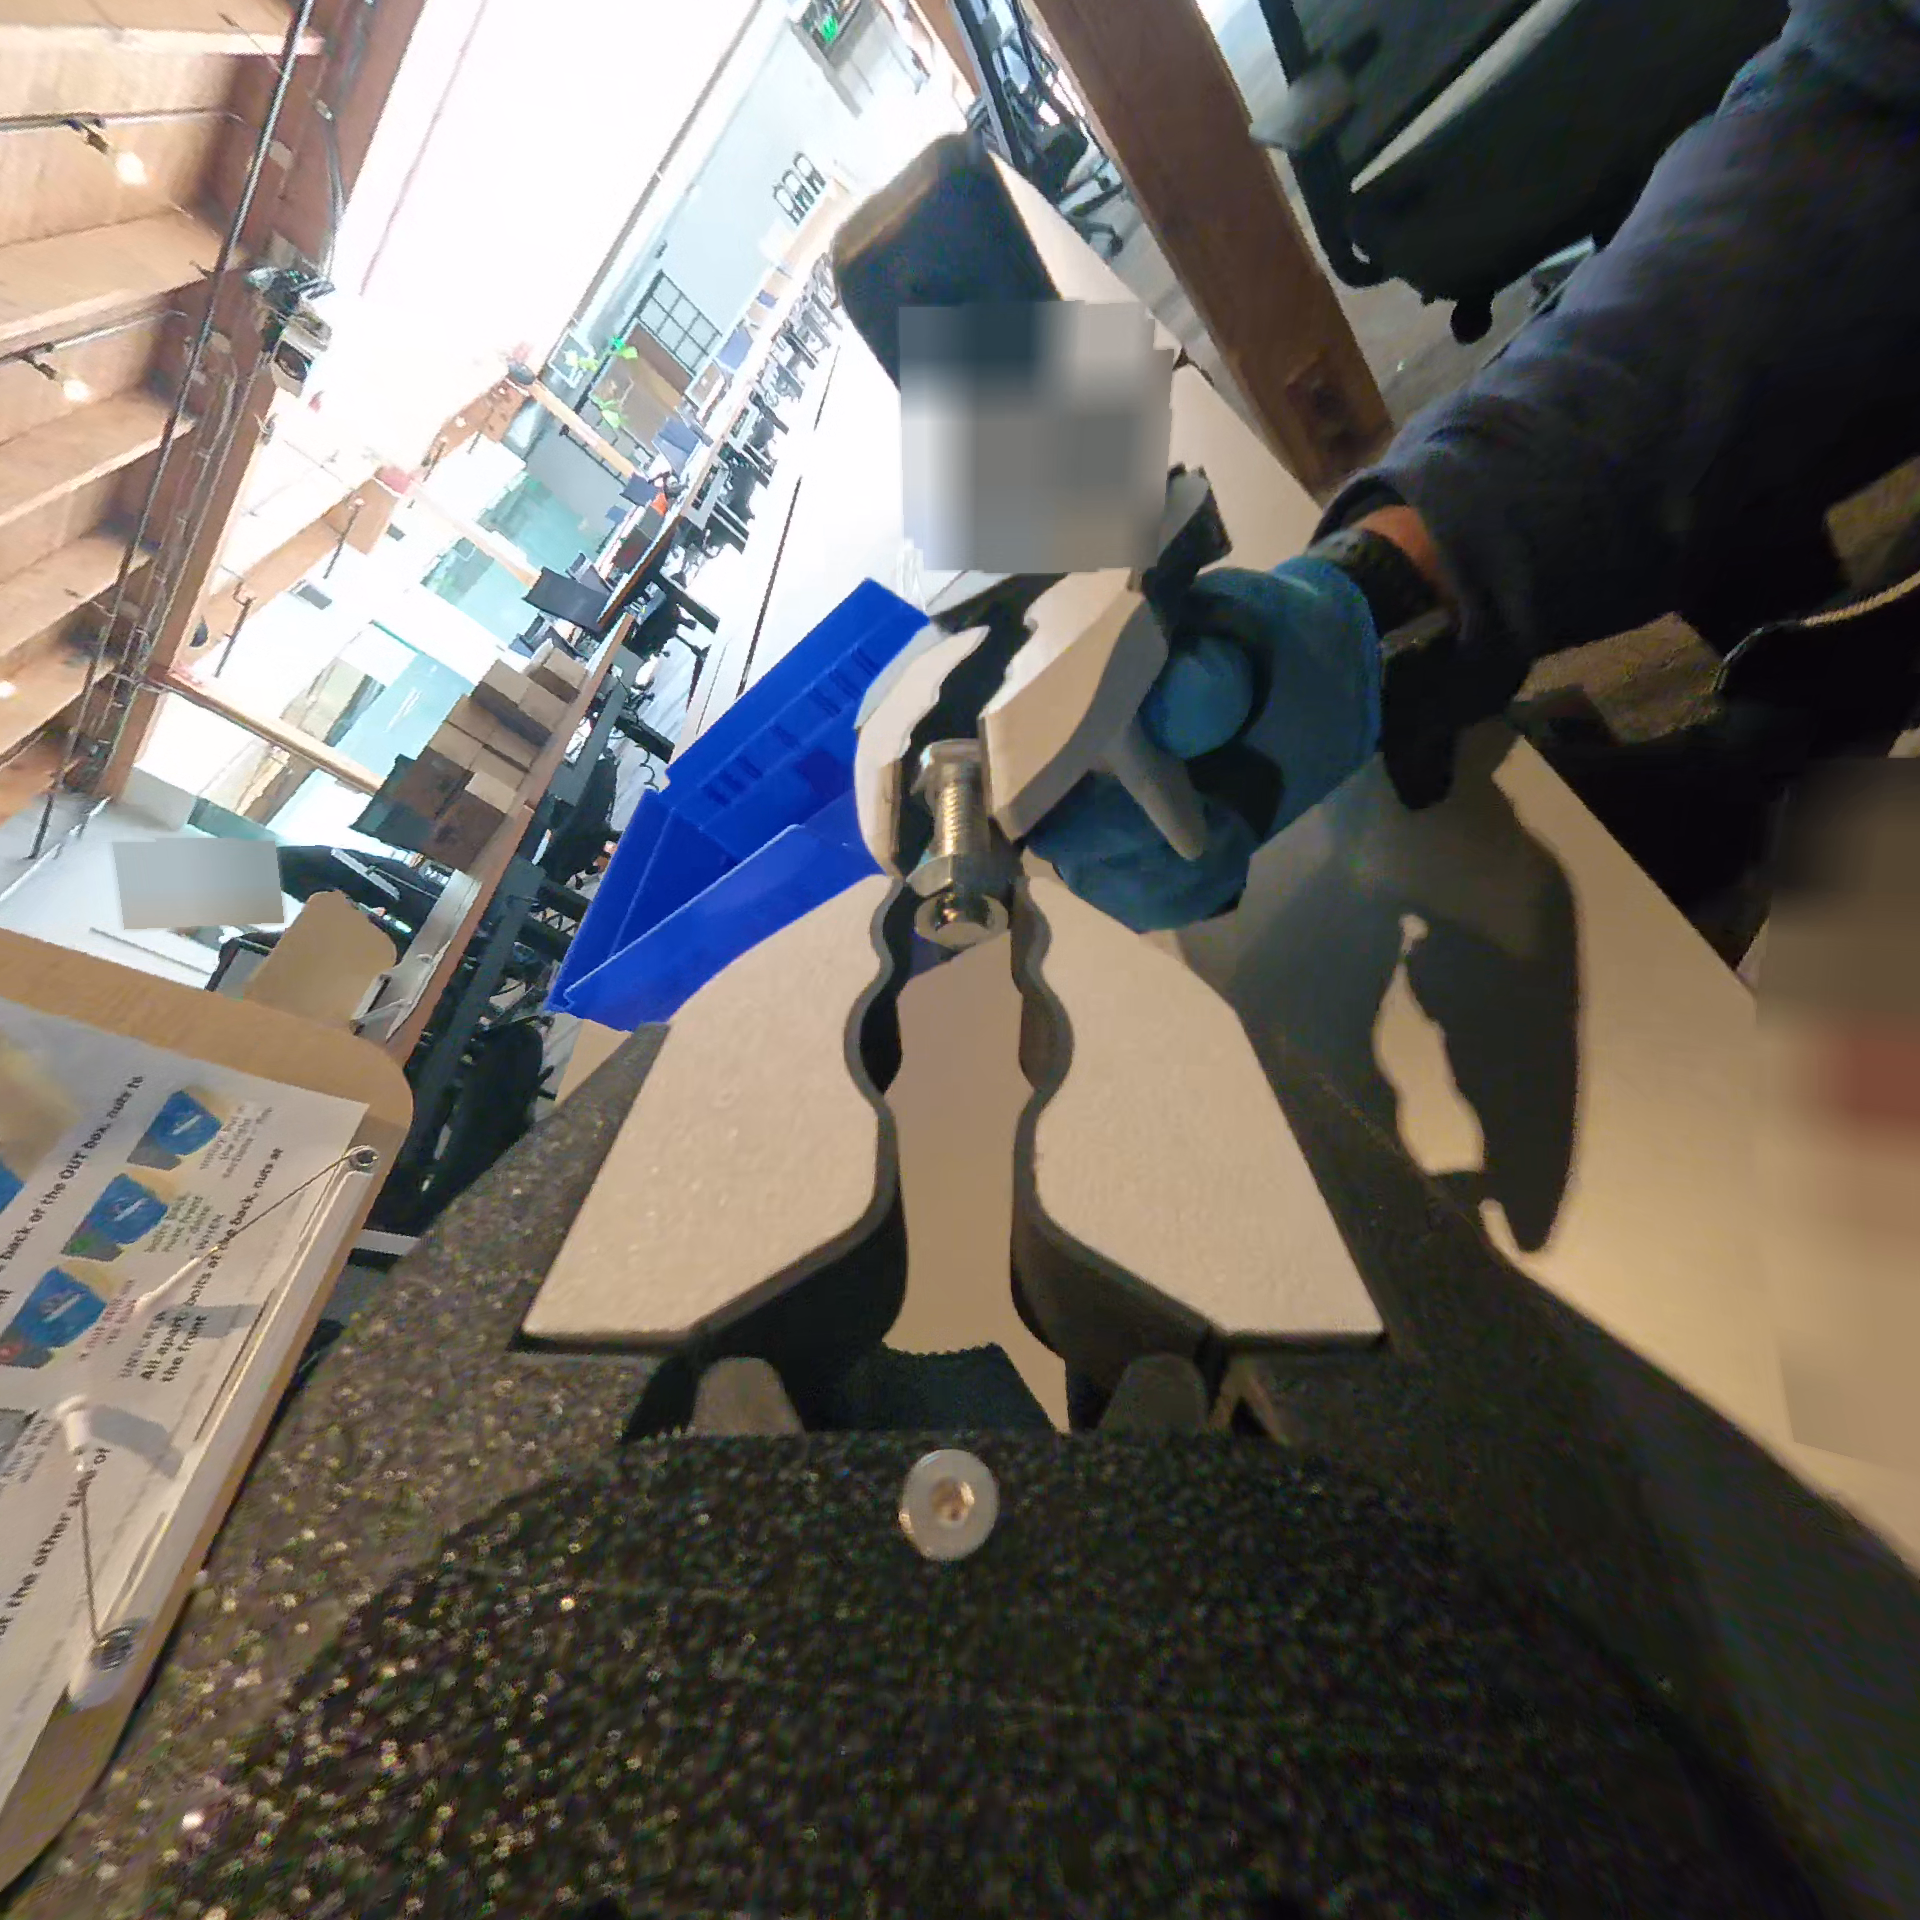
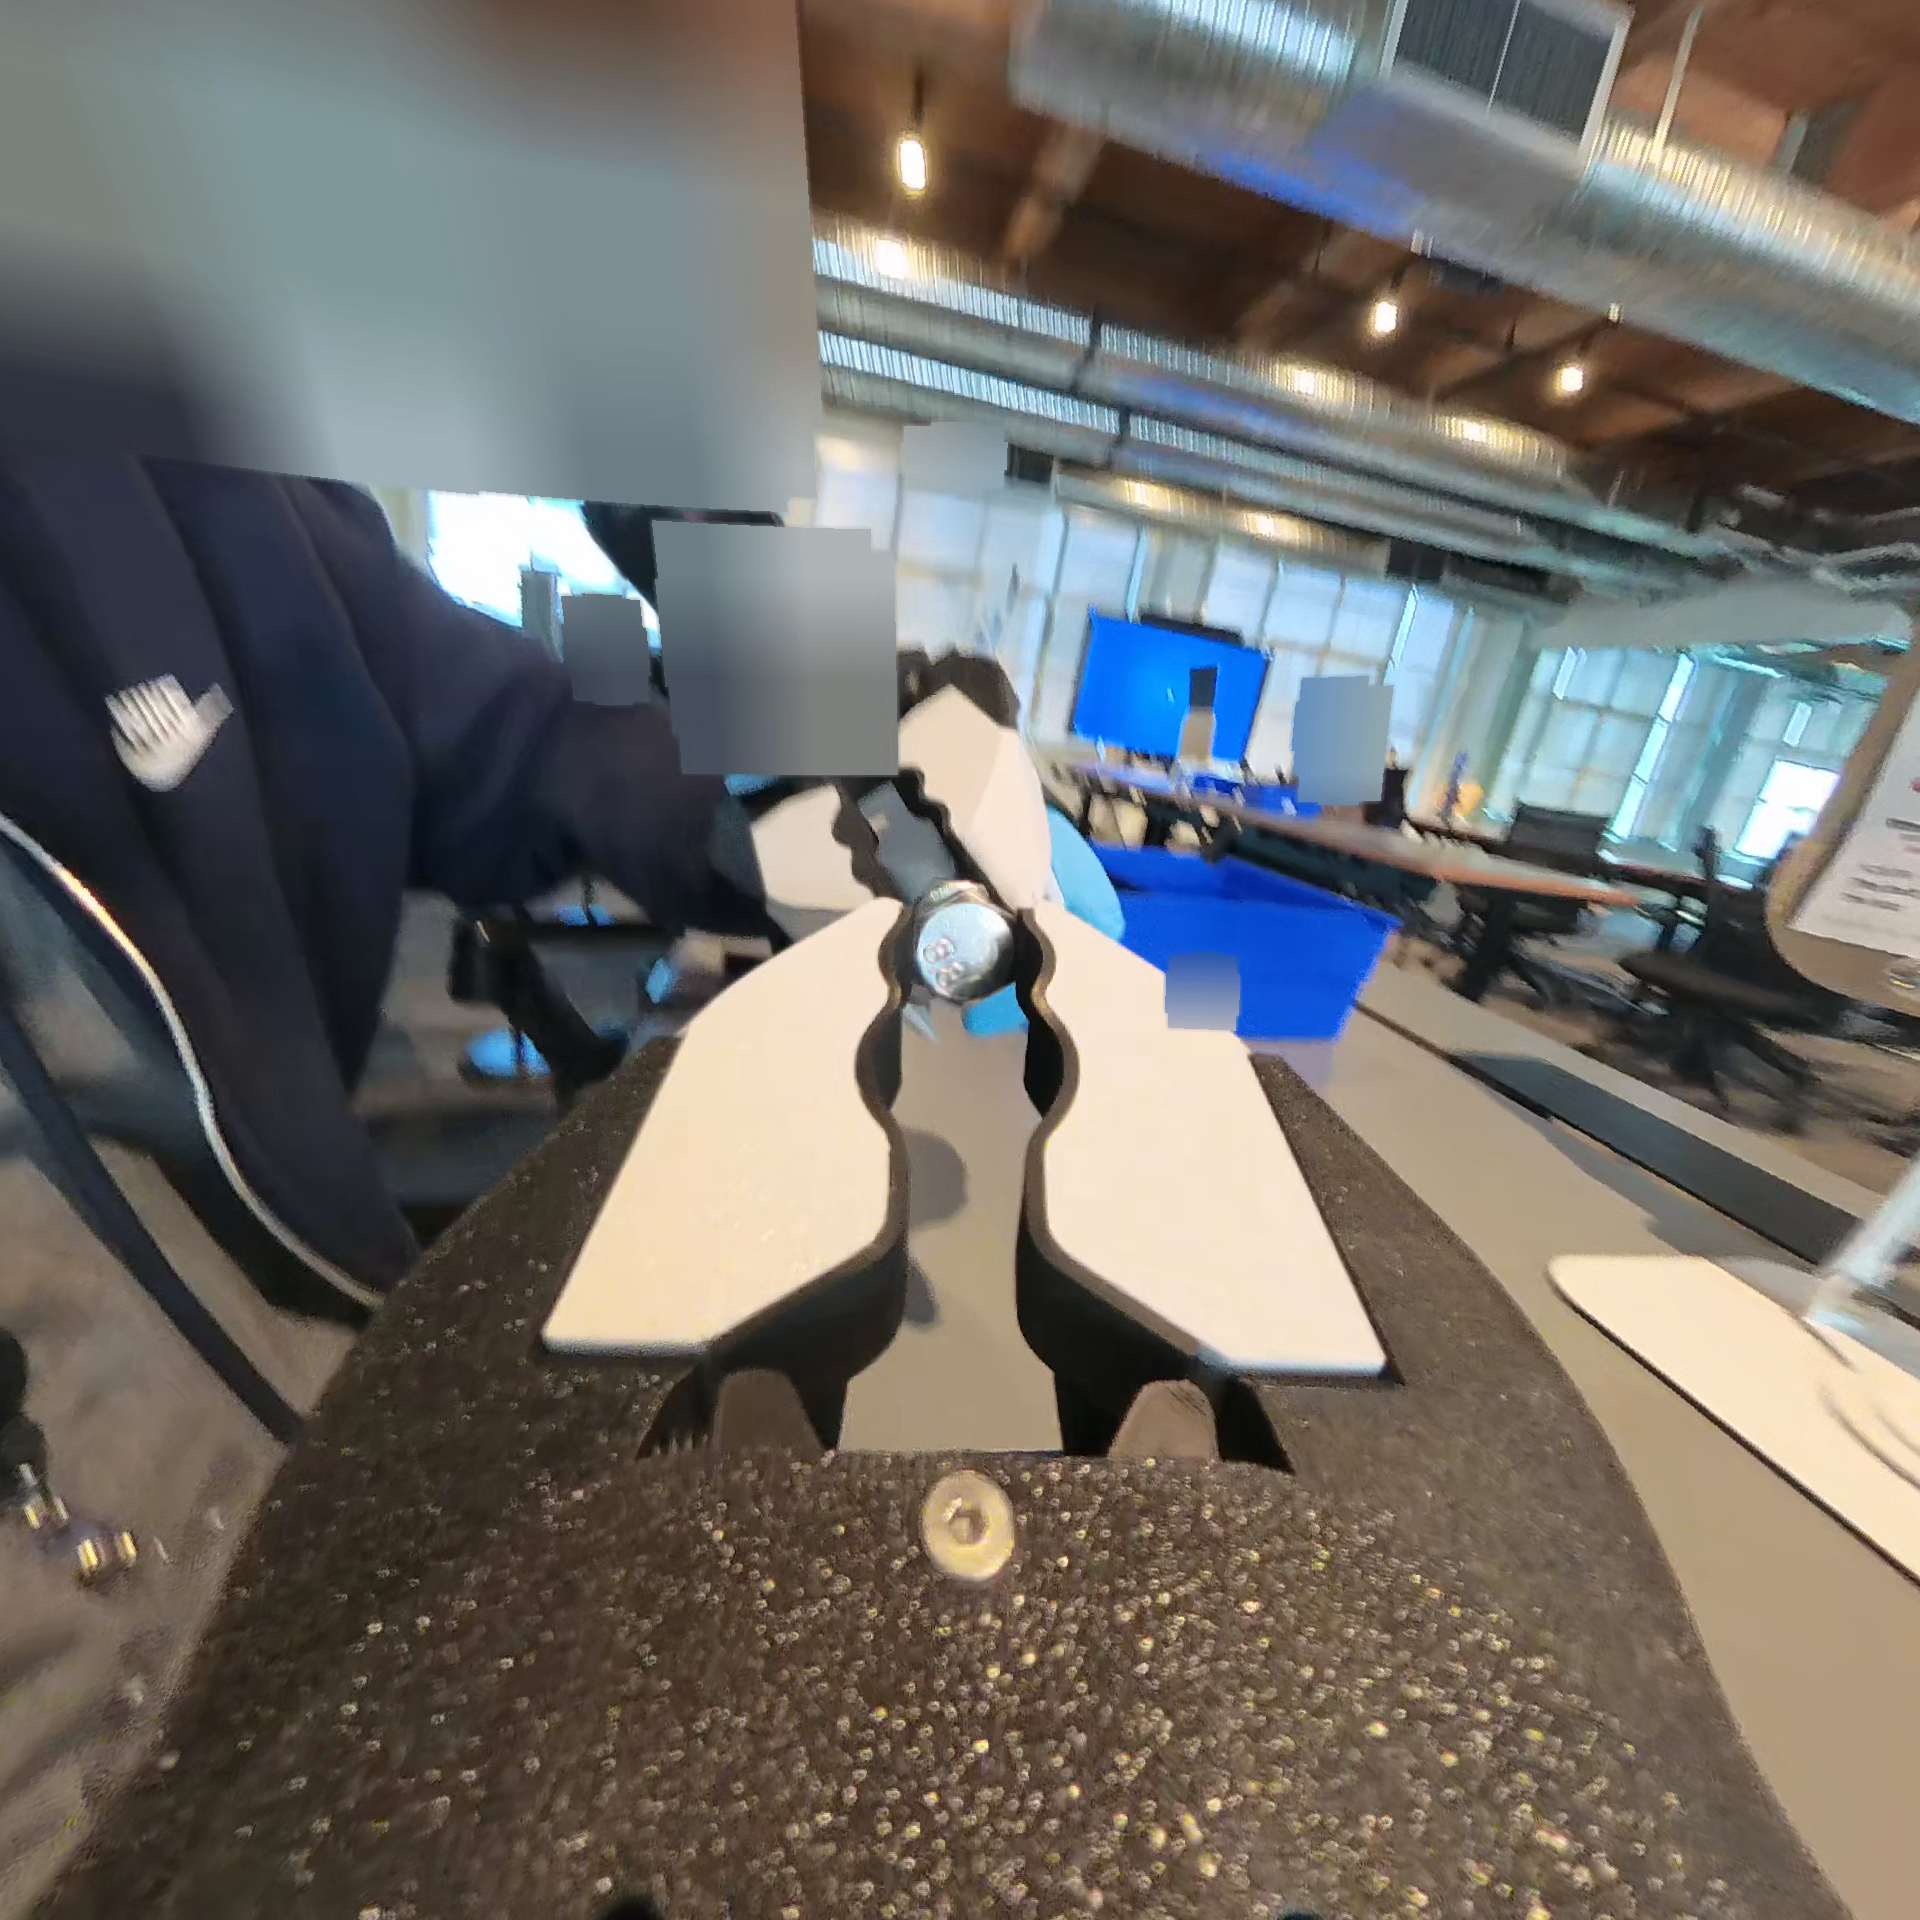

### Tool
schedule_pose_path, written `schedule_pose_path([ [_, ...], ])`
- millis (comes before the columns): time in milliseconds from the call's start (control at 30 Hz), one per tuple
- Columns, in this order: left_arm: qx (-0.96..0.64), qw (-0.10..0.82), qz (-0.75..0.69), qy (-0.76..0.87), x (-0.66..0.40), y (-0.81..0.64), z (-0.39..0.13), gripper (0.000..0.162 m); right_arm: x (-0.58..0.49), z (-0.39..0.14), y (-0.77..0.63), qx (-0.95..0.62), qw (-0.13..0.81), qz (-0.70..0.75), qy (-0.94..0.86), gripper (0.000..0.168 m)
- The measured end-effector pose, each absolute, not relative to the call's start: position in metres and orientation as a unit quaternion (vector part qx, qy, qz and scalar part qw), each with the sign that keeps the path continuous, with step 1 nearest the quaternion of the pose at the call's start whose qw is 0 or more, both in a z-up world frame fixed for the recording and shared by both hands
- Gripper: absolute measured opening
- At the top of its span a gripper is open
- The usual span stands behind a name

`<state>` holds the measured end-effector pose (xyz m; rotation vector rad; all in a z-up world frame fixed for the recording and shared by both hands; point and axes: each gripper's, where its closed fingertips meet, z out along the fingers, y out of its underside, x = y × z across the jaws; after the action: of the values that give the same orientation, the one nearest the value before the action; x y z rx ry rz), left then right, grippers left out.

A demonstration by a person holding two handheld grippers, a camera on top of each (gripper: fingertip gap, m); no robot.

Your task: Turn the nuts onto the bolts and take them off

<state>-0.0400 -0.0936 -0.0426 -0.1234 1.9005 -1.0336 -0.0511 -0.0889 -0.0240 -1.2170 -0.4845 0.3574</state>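
At the far left of the left wrist view we see a printed sheet [image 1: 156,1299] on a wooden board [image 1: 343,1049]. Farther right and farther away sits a blue bin [image 1: 727,831] on the grey table [image 1: 1621,1039].

In the middle, our left gripper [image 1: 961,914] is clamped on the nut [image 1: 951,873], which sits on the threaded shaft of the bolt [image 1: 961,800]. The shiny near end of the bolt shows just between the fingertips. The bolt runs away from us into the right gripper [image 1: 940,769], whose white fingers close around its far end. A hand in a blue glove [image 1: 1278,707] holds that gripper from the right, with a dark sleeve [image 1: 1621,416] behind it.

In the right wrist view, a person's dark jacket [image 2: 312,831] fills the left side. In the middle, our right gripper [image 2: 961,951] is clamped on the hexagonal head of the bolt [image 2: 961,951], seen end on. Beyond it the left gripper [image 2: 914,821] meets the bolt from the far side; the picture there is blurred. The nut itself is hidden here. To the right stands the blue bin [image 2: 1247,935] on the grey table [image 2: 1558,1195], and a white mat [image 2: 1714,1351] lies nearer on the right.
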Motion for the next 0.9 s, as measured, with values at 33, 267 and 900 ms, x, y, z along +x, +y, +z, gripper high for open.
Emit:
schedule_pose_path([
  [33, -0.05, 0.469, -0.416, 0.778, -0.039, -0.093, -0.044, 0.018, -0.051, -0.026, -0.089, -0.57, 0.774, 0.156, -0.228, 0.018],
  [267, -0.045, 0.463, -0.4, 0.79, -0.039, -0.094, -0.053, 0.018, -0.044, -0.035, -0.093, -0.593, 0.761, 0.12, -0.234, 0.02],
  [900, -0.037, 0.447, -0.39, 0.804, -0.04, -0.096, -0.063, 0.018, -0.044, -0.048, -0.098, -0.611, 0.739, 0.132, -0.252, 0.018],
])
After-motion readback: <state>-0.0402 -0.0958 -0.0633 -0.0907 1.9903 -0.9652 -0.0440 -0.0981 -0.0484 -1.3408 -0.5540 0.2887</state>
